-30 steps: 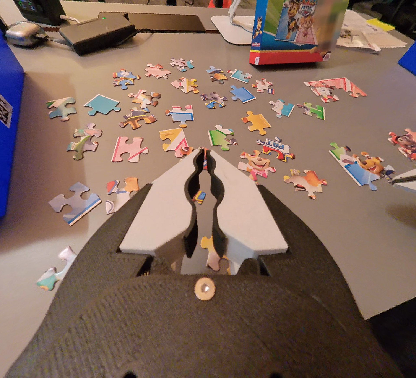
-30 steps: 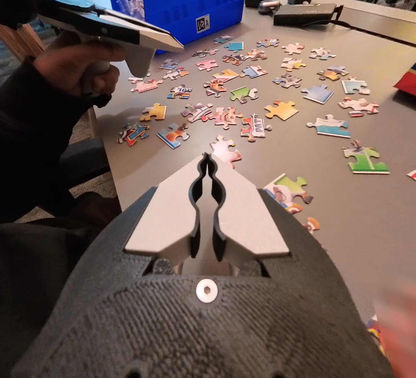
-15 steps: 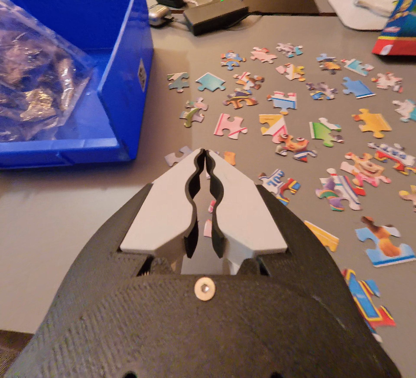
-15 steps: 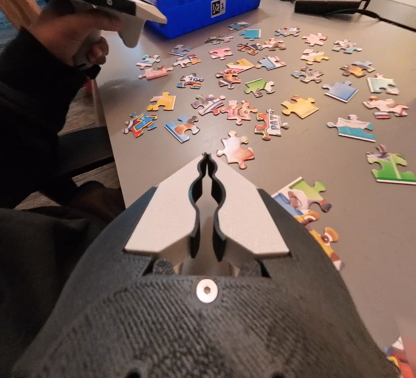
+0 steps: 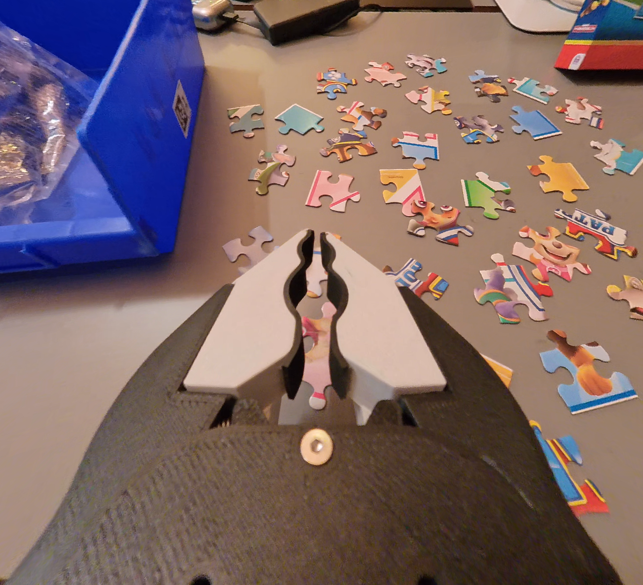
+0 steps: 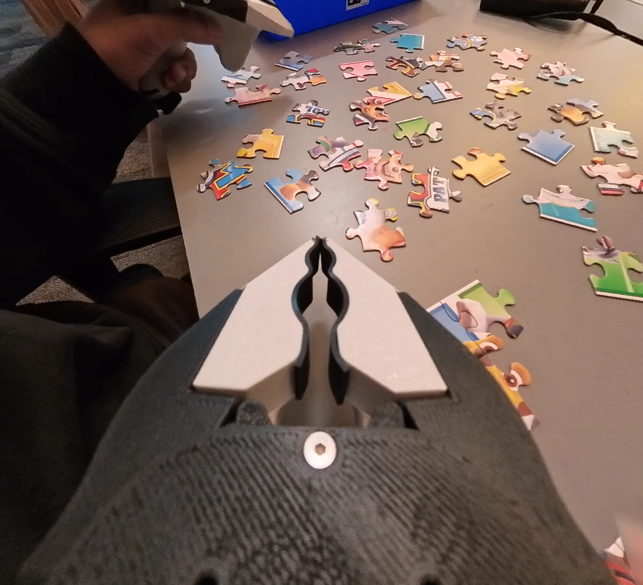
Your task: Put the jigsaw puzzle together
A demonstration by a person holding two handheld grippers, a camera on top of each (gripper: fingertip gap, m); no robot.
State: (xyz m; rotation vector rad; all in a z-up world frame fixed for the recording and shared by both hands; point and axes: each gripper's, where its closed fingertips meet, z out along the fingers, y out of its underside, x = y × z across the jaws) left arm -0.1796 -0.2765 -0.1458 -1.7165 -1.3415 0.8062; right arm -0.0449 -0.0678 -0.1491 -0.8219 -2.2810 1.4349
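Hovering above the grey table, the left gripper has its fingertips drawn almost together with only a narrow slit between them, and nothing is gripped. Through that slit a white puzzle piece shows on the table below, and farther back between the fingers a pink puzzle piece also lies on the surface beneath. Just left of the tips lies a pale lavender piece. Far to the left stands a blue bin containing a clear plastic bag. Ahead and to the right, loose puzzle pieces are scattered face up, among them a pink-and-white piece and a green piece. Beyond them sit a black power adapter and, to the far right, the puzzle box.

The right gripper is clenched, tips meeting with nothing between them. It hangs over the near table edge. Nearest to it, just ahead and to the right, lies a white-and-orange piece. Close on its right side, a joined group of pieces rests beside the finger housing. Ahead to the left, a hand holds the other gripper above the table.
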